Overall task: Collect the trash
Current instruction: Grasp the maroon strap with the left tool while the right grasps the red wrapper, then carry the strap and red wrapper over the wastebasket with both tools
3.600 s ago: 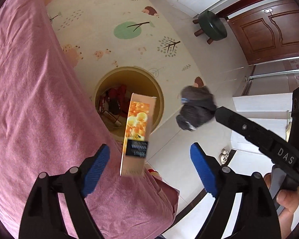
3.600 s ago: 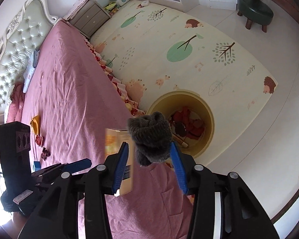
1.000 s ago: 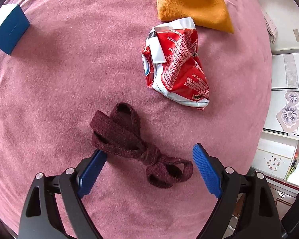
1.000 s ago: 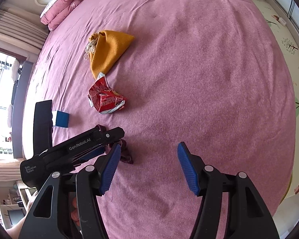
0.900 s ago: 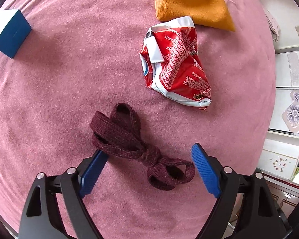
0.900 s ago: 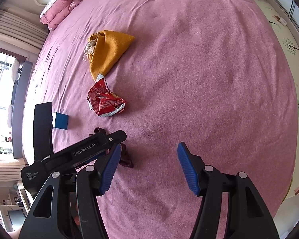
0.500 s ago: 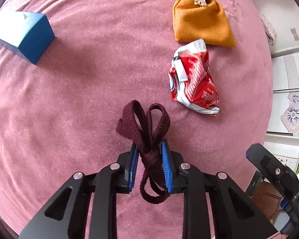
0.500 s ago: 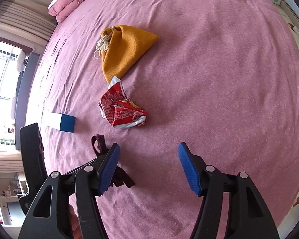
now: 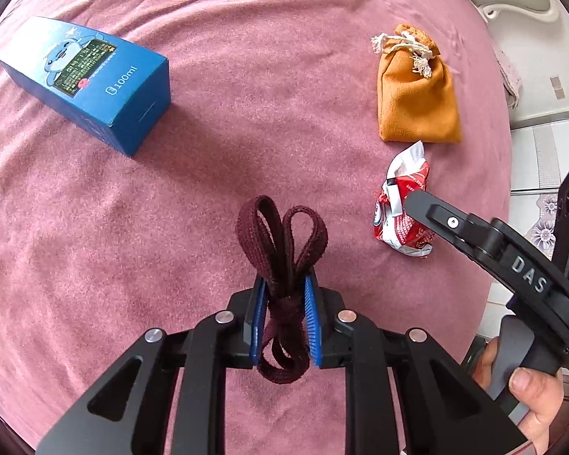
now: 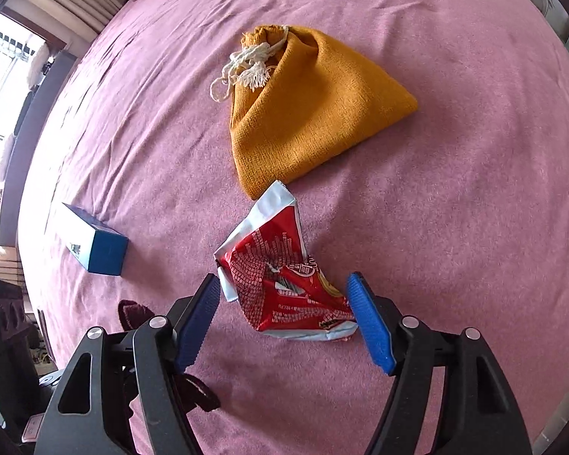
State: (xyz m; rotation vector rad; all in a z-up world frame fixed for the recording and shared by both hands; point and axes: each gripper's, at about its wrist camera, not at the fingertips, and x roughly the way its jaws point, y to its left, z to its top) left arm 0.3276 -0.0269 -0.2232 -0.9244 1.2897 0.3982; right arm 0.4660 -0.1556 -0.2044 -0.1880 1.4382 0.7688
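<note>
On the pink bed (image 10: 455,197), a crumpled red wrapper (image 10: 284,288) just below the orange pouch (image 10: 307,113) is straddled by the wide-open right tool (image 10: 284,320), best closed low across its bulk, while a maroon lace (image 9: 282,265) is kept pinched in the left tool (image 9: 284,322).

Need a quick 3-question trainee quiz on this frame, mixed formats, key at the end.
1. True or false: the left gripper is shut on the dark red lace.
2. What lies between the open right gripper fingers? A) blue box B) red wrapper C) orange pouch
3. Fill in: everything rests on a pink ____.

Key: 1 true; 2 B; 3 bedspread.
</note>
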